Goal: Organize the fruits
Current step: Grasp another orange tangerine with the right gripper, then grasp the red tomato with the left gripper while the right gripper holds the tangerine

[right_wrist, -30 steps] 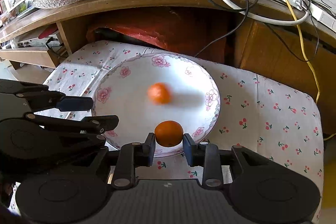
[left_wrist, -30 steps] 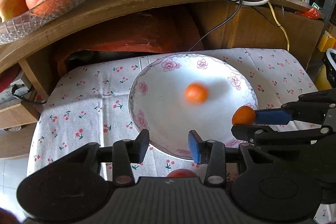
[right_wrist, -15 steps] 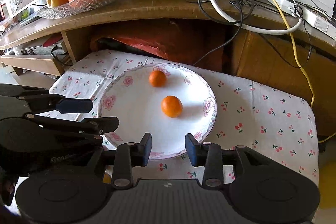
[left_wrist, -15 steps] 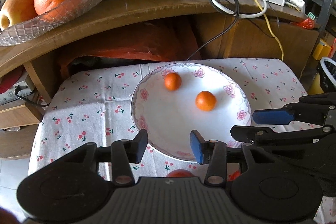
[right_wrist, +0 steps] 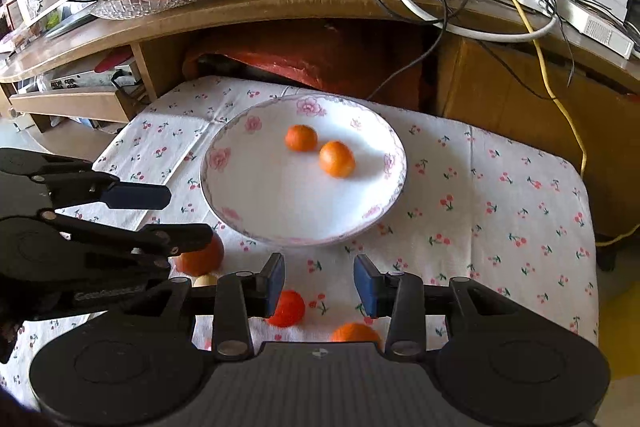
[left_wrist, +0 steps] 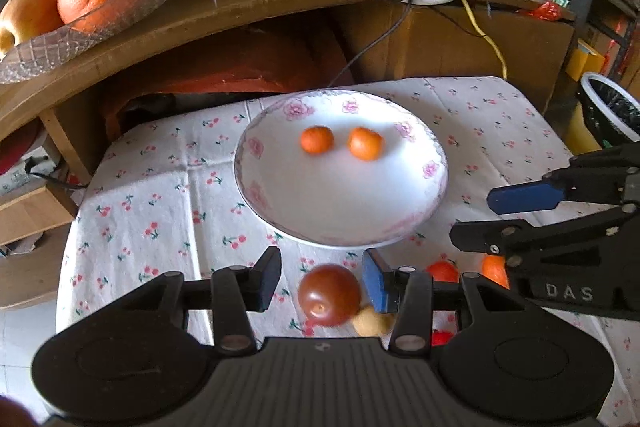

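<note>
Tomato (left_wrist: 329, 294) lies on bench just in front of plate (left_wrist: 434, 195), between fingers of left tongs (left_wrist: 320, 281); both tongs apart, empty; right tongs (right_wrist: 319, 283) farther.

In the left wrist view the two small oranges (left_wrist: 317, 140) on the plate (left_wrist: 340, 223) are smeared by blur. Near the front edge of the tablecloth (left_wrist: 140, 203), a pale yellowish fruit (left_wrist: 372, 321) is mostly hidden behind the tomato (left_wrist: 329, 294) and the left gripper (left_wrist: 322, 279). The right gripper (right_wrist: 319, 281) covers the lower half of another orange (right_wrist: 354, 331). The glass fruit dish (left_wrist: 88, 27), perhaps holding an apple (left_wrist: 28, 15), runs off the left edge.
</note>
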